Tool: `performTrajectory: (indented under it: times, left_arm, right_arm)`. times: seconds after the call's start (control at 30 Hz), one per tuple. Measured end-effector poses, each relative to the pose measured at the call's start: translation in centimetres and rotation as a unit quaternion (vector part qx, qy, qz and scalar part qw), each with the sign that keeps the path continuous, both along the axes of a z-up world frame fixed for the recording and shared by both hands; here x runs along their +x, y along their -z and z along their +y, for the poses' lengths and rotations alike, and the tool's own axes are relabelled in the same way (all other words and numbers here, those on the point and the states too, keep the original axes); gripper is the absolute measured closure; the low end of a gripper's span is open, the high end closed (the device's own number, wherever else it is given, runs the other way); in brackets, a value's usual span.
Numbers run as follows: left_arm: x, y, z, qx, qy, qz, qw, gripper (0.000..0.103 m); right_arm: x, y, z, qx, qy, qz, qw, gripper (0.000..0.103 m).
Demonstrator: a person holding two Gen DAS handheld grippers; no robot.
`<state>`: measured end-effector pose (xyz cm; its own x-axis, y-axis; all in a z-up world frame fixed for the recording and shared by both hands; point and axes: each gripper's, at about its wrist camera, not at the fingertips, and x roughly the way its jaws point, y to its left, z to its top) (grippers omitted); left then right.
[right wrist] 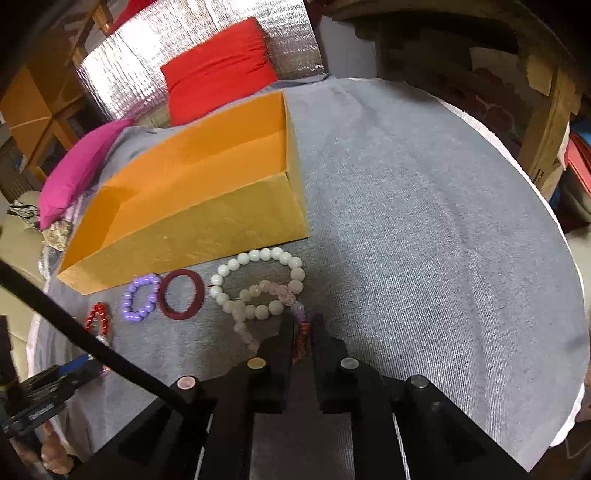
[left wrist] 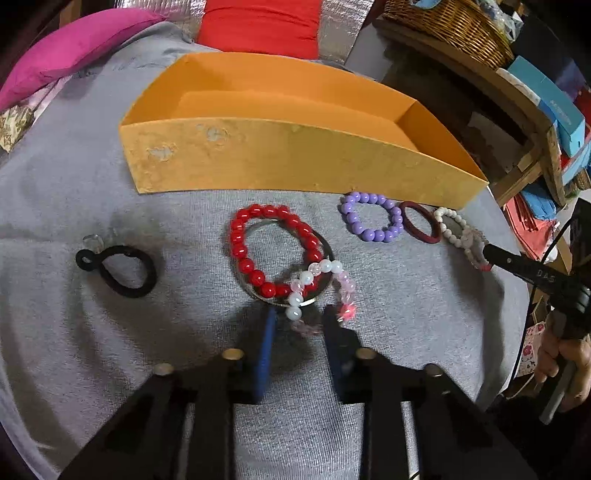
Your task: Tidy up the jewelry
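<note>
My left gripper (left wrist: 299, 321) sits low over the grey cloth (left wrist: 406, 295), its blue-padded fingers (left wrist: 266, 343) narrowed around the near end of a pink-and-white bead bracelet (left wrist: 321, 284); the pale beads lie right between the pads, though I cannot tell whether they are truly pinched. That bracelet lies across a red bead bracelet (left wrist: 271, 251), which rests over a thin metal bangle (left wrist: 325, 245). Only this view gives me the black hair tie (left wrist: 118, 269) far to the left. My right gripper (right wrist: 303, 332) is clenched on a strand of dark red and purple beads (right wrist: 303, 330), just below the white bead bracelet (right wrist: 258, 284) and a frosted pink one (right wrist: 266, 291) tangled inside it; the left view shows only the tip of that gripper. Both views catch the purple bead bracelet (right wrist: 140, 299) and the maroon ring bangle (right wrist: 181, 294) side by side before the open orange box (right wrist: 207, 236), but the right view looks down into its bare orange floor and along its short end wall. The left view adds a wicker basket (left wrist: 450, 26) on a shelf.
</note>
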<state>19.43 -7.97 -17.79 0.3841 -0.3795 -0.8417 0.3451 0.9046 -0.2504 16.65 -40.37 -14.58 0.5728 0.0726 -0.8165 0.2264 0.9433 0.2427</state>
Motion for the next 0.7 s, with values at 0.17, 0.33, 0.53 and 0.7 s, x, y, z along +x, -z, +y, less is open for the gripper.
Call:
performTrajectory:
  times: [0.17,0.33,0.53,0.7]
  left_arm:
    - [-0.9,-0.5,0.0,-0.005,0.014,-0.015,0.9998,0.095]
    - [-1.9,-1.4,1.0,-0.014,0.025,-0.029,0.9992,0.095]
    - [-2.5,-2.3,2.2,-0.03,0.029,-0.037,0.9984,0.095]
    - [-2.9,-2.4,2.8,-0.028,0.034,-0.038,0.9983,0.095]
  right_arm:
    - [-1.4,-0.8,-0.3,0.027,-0.015,-0.026,0.999,0.093]
    - [-2.4,-1.6,-0.6,0.067,-0.024,-0.051,0.996,0.093]
    - [-1.7,-2.0,1.1,0.073,-0.045,-0.058,0.995,0.093]
    - [-1.0,-1.2,0.2,0.083,-0.012,-0.033,0.996,0.092]
